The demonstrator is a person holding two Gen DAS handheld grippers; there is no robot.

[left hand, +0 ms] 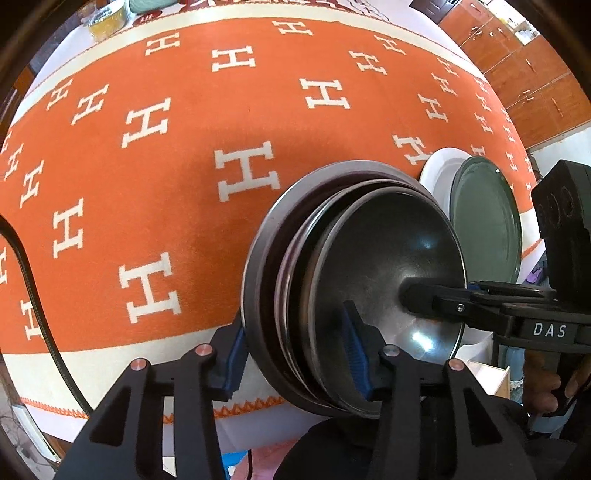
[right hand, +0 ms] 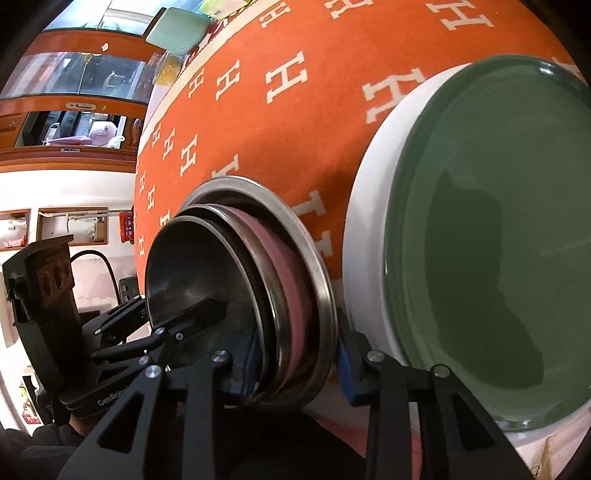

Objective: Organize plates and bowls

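Note:
A nested stack of metal bowls [left hand: 369, 258] sits near the front edge of the table, with a pink one [right hand: 280, 266] showing between the steel rims. My left gripper [left hand: 295, 347] straddles the stack's left rim. One blue pad lies against the outer wall and the other inside the top bowl, both pressing. My right gripper [right hand: 299, 362] clamps the opposite rim the same way, with one finger inside [left hand: 424, 295] and one outside. Just right of the stack, a green plate [right hand: 498, 240] rests on a white plate [right hand: 369, 221].
An orange cloth with white H letters [left hand: 184, 184] covers the table. At its far end stand a yellow container [left hand: 107, 18] and a pale green object [right hand: 177, 29]. Wooden cabinets [left hand: 517, 62] stand beyond the table. A black cable [left hand: 37, 295] hangs at the left.

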